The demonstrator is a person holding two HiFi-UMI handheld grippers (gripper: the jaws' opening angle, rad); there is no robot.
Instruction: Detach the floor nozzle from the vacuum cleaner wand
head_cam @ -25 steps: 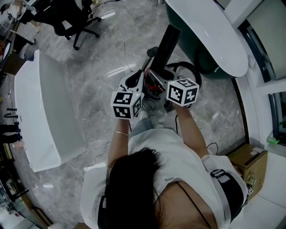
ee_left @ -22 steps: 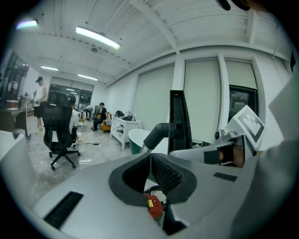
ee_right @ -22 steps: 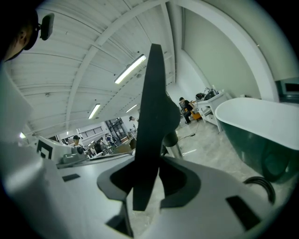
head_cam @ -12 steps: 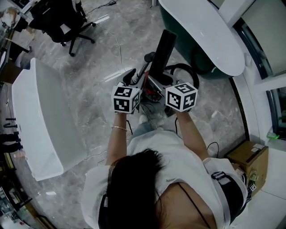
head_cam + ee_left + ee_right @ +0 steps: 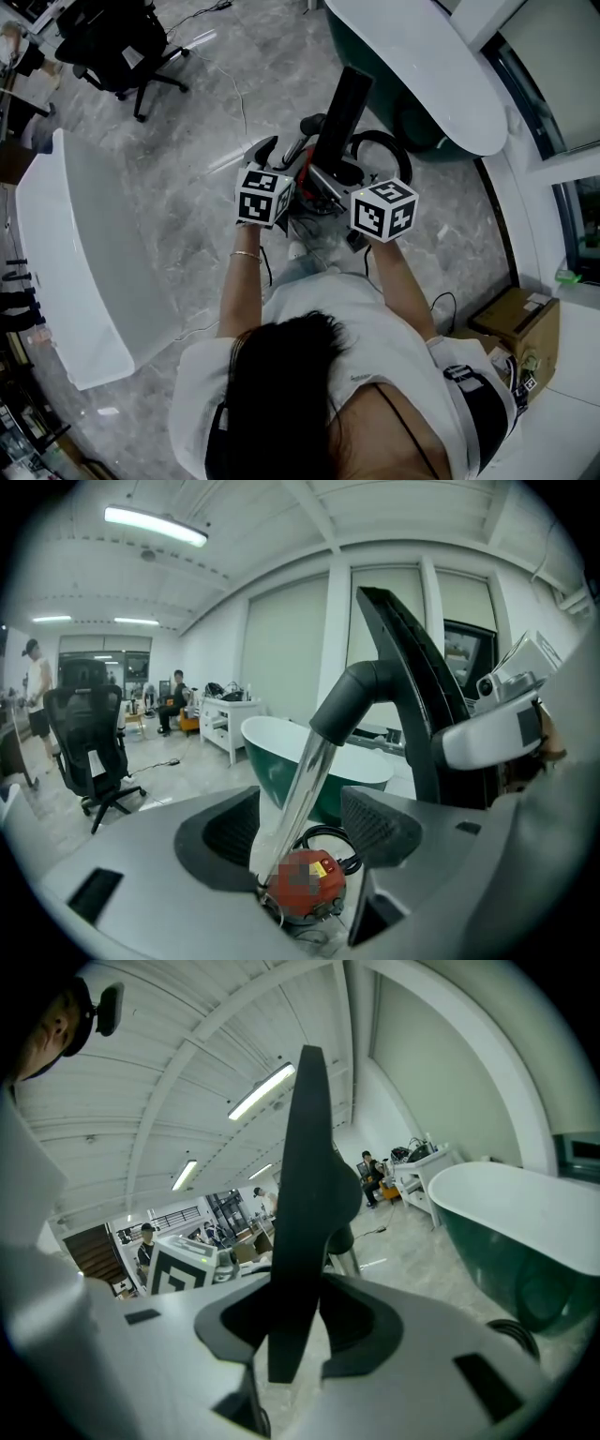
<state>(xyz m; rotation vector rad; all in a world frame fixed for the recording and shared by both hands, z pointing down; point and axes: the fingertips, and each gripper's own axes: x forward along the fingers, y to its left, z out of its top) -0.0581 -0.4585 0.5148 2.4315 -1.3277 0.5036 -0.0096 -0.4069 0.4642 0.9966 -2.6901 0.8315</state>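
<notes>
Left gripper (image 5: 300,825): released. Its jaws had just been opening and stood wide apart, with the wand running up between them and neither pad pressing on it.
Right gripper (image 5: 302,1321): clenched on the lower edge of the floor nozzle, a pad against each face of the black plate.
Floor nozzle (image 5: 344,103): held up off the floor in front of the person. It stood nearly on end, and its long flat body rose above the right gripper. It was still joined to the wand through a black elbow (image 5: 361,697).
Wand (image 5: 302,778): a pale, shiny tube that slanted down from the elbow to the vacuum body.
Vacuum body (image 5: 305,885): red and rounded, low down below and between the two grippers.
Hose (image 5: 389,136): black, looped on the marble floor (image 5: 197,141) beside the vacuum body, on the bathtub side.
Bathtub (image 5: 422,70): white inside, dark green outside, standing beyond the nozzle.
Person: standing in a white shirt, both arms stretched forward, the two grippers near each other at about the same height.
Around the room: a black office chair (image 5: 112,42) stood well off to the person's left. A long white tub (image 5: 103,234) lay along that same side, and a cardboard box (image 5: 514,328) sat by the wall on the right.
</notes>
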